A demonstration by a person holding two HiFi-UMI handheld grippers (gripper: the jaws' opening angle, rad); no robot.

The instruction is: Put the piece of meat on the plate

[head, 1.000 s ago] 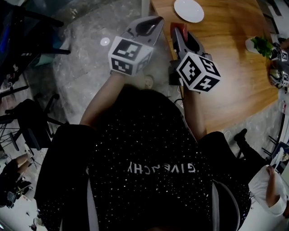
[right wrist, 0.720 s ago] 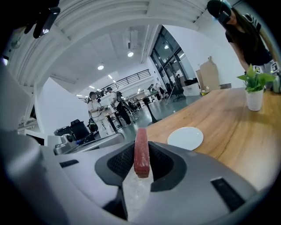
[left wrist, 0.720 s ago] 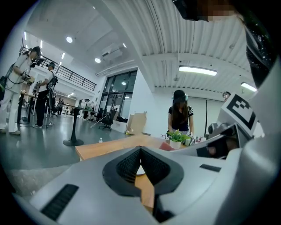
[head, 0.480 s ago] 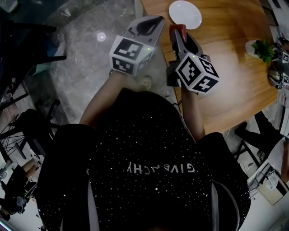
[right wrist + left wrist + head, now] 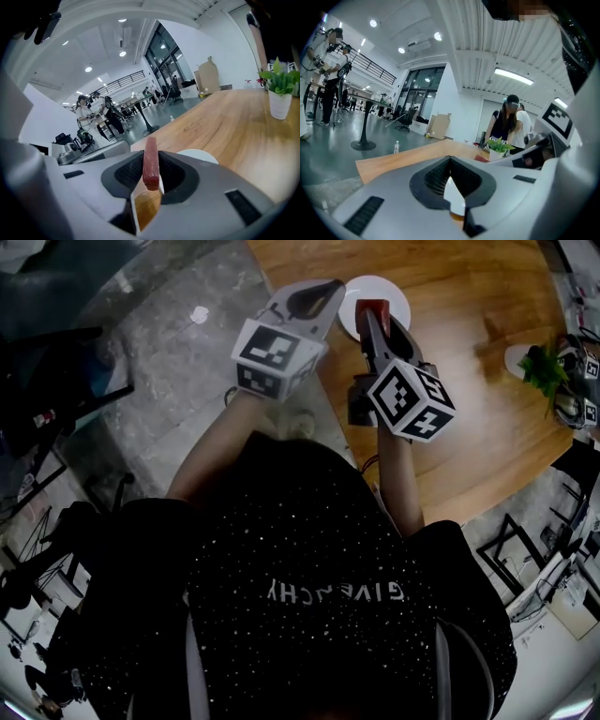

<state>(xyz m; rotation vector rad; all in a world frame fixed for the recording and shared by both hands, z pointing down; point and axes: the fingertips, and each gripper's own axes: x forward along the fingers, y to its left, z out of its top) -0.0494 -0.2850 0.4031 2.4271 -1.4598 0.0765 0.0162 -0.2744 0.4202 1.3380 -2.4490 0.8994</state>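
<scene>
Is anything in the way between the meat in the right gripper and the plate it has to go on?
Nothing visible. The right gripper is shut on the meat, and the white plate lies bare on the table just past its tips. The left gripper sits beside the plate's left edge, not across the path.

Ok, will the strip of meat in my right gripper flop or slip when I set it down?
The piece of meat is probably fairly stiff: it stands straight up from the right gripper without sagging. It looks thin and light, so once released it will likely tip flat onto the plate.
</scene>
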